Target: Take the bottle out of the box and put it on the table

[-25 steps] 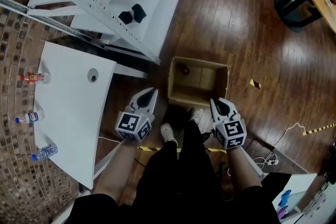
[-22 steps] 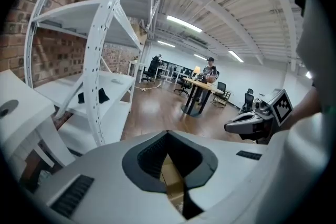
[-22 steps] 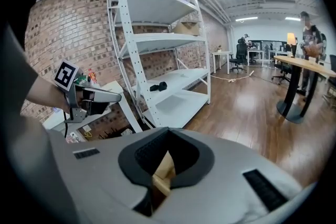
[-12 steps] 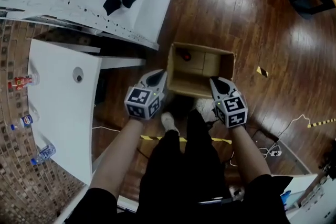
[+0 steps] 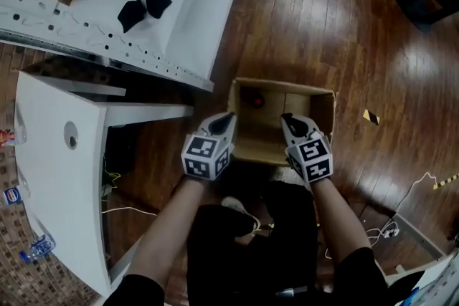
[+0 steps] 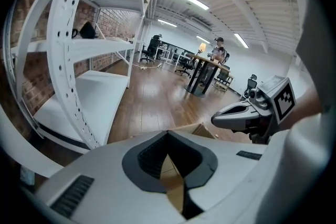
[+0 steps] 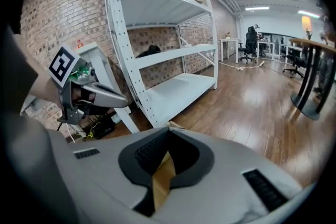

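Observation:
An open cardboard box point(image 5: 315, 100) stands on the wooden floor. Inside it, at the far left corner, is a small dark bottle with a red cap point(image 5: 256, 101). My left gripper point(image 5: 225, 118) is shut and empty, its tips over the box's near left edge. My right gripper point(image 5: 288, 119) is also shut and empty, reaching over the near edge into the box's middle. In the left gripper view the closed jaws point(image 6: 169, 134) show cardboard point(image 6: 202, 129) behind them. The right gripper view shows the same past its closed jaws point(image 7: 169, 131). The white table point(image 5: 57, 183) is at the left.
A white shelving rack point(image 5: 143, 11) with two black items lies behind the table and box. Several bottles point(image 5: 34, 247) rest at the table's left edge by the brick wall. My legs and a shoe point(image 5: 240, 208) are just before the box. Cables point(image 5: 391, 226) trail at the right.
Both grippers have sunk and moved forward, from beside my legs to the box's near edge. They stayed shut. The view has closed in on the box.

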The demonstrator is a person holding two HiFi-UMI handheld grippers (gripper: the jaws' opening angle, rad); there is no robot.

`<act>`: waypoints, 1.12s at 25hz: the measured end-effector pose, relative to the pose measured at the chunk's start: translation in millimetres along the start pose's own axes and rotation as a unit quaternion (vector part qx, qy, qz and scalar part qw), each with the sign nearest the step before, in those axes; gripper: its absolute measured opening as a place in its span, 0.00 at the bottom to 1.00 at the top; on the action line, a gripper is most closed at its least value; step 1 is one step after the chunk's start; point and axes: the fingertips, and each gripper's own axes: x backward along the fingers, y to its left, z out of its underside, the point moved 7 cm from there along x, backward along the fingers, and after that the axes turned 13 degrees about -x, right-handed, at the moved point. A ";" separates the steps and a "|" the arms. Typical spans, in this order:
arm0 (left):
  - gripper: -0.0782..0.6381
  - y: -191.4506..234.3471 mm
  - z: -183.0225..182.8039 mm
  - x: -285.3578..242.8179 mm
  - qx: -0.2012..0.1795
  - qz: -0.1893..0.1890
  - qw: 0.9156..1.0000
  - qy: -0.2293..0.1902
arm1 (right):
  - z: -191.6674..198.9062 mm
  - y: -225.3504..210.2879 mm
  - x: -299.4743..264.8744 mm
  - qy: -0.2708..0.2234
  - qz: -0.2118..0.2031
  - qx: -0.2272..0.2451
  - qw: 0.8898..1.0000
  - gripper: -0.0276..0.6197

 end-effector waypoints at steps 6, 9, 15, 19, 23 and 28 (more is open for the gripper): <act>0.11 33.5 88.8 -71.0 -0.027 -0.008 0.998 -0.062 | 50.4 -38.0 -104.7 -0.025 -0.018 0.071 0.997 0.05; 0.11 42.0 120.9 -89.5 -0.048 -0.007 0.995 -0.092 | 70.7 -46.9 -137.4 -0.029 -0.022 0.115 0.993 0.05; 0.11 42.1 151.3 -93.2 -0.056 0.004 0.993 -0.105 | 98.7 -40.8 -154.7 -0.006 -0.019 0.129 0.991 0.05; 0.11 36.9 157.3 -90.3 -0.056 0.011 0.994 -0.090 | 102.0 -34.4 -152.5 0.027 -0.036 0.137 0.990 0.05; 0.12 39.6 161.4 -93.4 -0.057 0.002 0.994 -0.089 | 108.5 -50.0 -174.2 0.052 -0.038 0.144 0.988 0.22; 0.12 42.5 183.9 -99.8 -0.058 -0.009 0.997 -0.059 | 131.3 -65.1 -215.7 0.087 -0.036 0.162 0.982 0.38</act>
